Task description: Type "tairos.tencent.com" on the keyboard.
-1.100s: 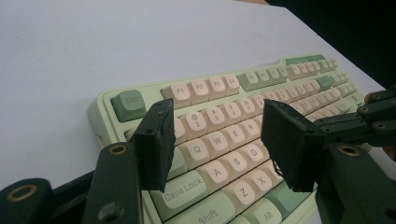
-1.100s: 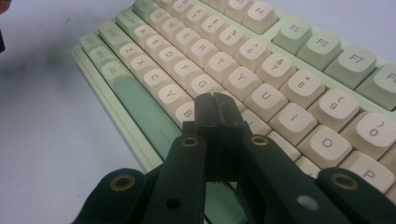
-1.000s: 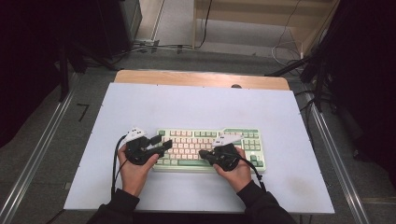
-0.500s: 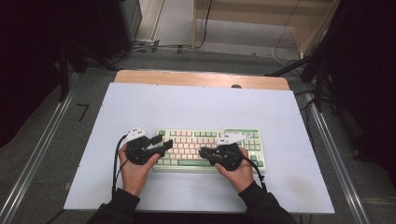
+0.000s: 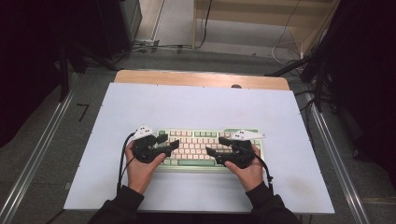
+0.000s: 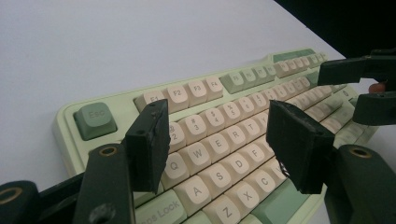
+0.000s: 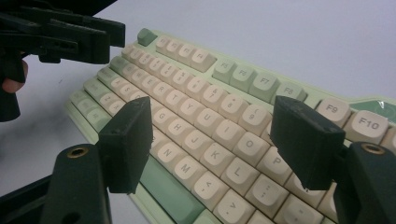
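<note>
Both grippers, left (image 5: 169,141) and right (image 5: 215,145), hover fingers apart over the keyboard (image 5: 196,140); right's just opened.

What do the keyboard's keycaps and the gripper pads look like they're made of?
Keycaps on the keyboard: probably matte moulded plastic, cream and green, with printed legends and a soft sheen. Gripper pads: apparently black rubber or foam, dull and slightly rough-edged; exact material is unclear.

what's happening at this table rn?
A person holds a two-jaw gripper in each hand over a green and cream keyboard on the white table. The left gripper hangs over the keyboard's left end with its jaws apart, nothing between them. The right gripper sits over the right half; its jaws have just been opening and hold nothing. Both point inward across the keys.
</note>
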Demonstrator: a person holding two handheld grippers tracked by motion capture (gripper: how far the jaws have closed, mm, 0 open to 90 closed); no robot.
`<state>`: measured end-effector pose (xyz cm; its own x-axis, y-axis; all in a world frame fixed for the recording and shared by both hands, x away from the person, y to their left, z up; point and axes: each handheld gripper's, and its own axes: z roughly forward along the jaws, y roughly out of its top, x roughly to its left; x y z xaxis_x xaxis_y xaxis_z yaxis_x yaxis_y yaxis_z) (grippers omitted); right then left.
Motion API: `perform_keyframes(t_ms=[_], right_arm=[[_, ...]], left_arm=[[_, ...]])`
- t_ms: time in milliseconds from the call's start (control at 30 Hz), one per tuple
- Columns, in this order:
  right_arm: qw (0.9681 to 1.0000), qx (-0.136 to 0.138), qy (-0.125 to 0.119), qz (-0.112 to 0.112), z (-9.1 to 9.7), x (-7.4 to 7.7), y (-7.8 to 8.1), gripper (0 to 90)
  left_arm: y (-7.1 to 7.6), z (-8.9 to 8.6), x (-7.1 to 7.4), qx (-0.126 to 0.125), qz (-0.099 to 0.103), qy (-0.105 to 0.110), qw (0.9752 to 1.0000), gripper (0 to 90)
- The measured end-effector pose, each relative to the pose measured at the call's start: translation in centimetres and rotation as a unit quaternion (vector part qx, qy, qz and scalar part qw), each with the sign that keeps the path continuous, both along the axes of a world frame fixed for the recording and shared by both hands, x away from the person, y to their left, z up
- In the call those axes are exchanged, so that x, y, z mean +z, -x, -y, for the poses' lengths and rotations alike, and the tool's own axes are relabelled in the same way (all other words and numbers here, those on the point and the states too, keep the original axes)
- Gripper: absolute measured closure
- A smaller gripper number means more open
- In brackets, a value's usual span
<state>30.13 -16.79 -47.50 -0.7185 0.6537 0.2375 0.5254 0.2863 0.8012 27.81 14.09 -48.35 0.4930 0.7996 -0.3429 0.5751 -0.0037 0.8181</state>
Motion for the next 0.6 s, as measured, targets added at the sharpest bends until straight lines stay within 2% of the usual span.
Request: perform_keyframes(t_ms=[600], right_arm=[[0.9997,-0.02,0.004,-0.009,1.4,-0.2,0.3,30.1]], left_arm=[[-0.8,1.2,0.0,-0.016,0.0,0.001,0.9999,41.8]])
